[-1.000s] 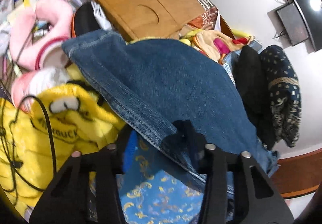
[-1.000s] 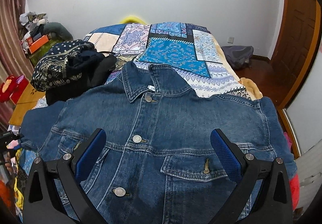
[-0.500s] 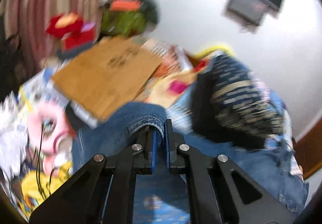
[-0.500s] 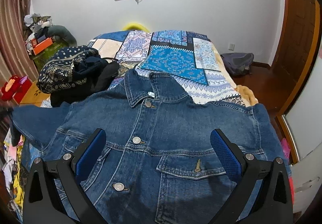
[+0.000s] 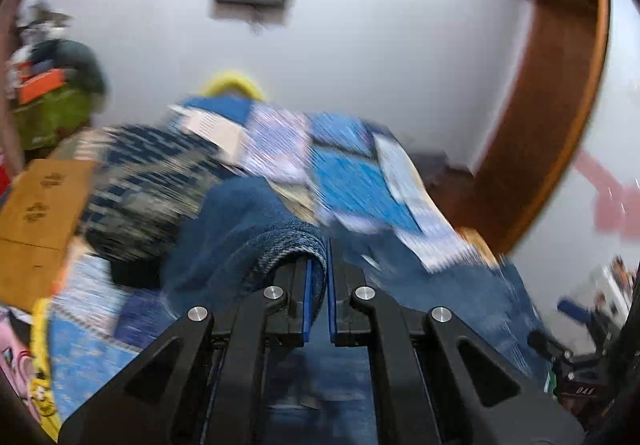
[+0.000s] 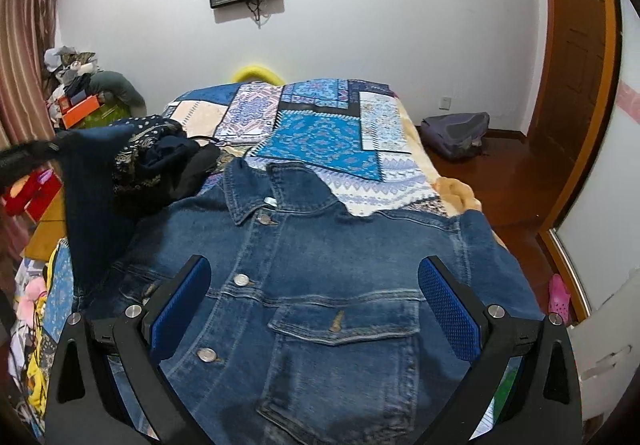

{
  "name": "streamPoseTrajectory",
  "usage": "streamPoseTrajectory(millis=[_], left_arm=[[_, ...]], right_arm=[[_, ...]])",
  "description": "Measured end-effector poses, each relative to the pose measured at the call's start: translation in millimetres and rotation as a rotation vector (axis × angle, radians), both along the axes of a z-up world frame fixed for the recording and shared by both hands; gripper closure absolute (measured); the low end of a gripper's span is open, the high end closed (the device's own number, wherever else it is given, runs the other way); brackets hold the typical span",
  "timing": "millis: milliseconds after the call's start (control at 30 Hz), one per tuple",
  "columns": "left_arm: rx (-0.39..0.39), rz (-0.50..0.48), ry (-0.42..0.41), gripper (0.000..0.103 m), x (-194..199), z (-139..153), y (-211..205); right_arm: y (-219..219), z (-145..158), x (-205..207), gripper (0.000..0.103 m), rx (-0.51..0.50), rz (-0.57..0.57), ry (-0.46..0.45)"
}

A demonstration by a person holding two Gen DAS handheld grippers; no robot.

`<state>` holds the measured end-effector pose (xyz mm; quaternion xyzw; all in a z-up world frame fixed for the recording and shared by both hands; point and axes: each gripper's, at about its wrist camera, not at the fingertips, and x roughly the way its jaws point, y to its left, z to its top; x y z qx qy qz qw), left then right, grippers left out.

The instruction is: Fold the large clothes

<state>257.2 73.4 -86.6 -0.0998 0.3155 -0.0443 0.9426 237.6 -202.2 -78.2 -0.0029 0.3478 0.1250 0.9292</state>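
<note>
My left gripper [image 5: 317,277] has its blue pads pressed together on the cuff end of the sleeve [image 5: 280,245] of the blue denim button-front jacket [image 6: 320,305]. The cuff curls over the left pad. In the right wrist view, that same sleeve [image 6: 94,185] hangs raised at the far left of the scene, lifted clear of the jacket body, with the dark blurred shape of the left gripper [image 6: 28,157] at its top end.

My right gripper [image 6: 314,309] hovers above the jacket front with its jaws spread wide and nothing between the blue pads. One pad sits over the button placket, the other beyond the flap of the chest pocket [image 6: 344,329].

The jacket lies face up, collar toward the far wall, on the near half of the blue-and-white patchwork bedspread [image 6: 332,133]. A heap of dark patterned clothes [image 6: 160,165] rests just left of the collar.

The left wrist view is smeared by motion blur, so only the gripper and cuff are sharp there.
</note>
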Motion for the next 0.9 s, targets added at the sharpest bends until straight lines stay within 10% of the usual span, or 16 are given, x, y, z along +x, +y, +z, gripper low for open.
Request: streamPoseTrajectory(millis=[467, 633, 900], left_arm=[[0.114, -0.248, 0.412, 0.097, 16, -124, -108], [0.126, -0.29, 0.43, 0.06, 3, -113, -104], [0.162, -0.206, 0.249, 0.045, -24, -46, -58]], right_arm=[[-20, -23, -6, 0.0, -0.094, 0.001, 0.056], [-16, -25, -5, 0.0, -0.11, 0.026, 0.067], [14, -4, -2, 0.0, -0.113, 0.113, 0.021]])
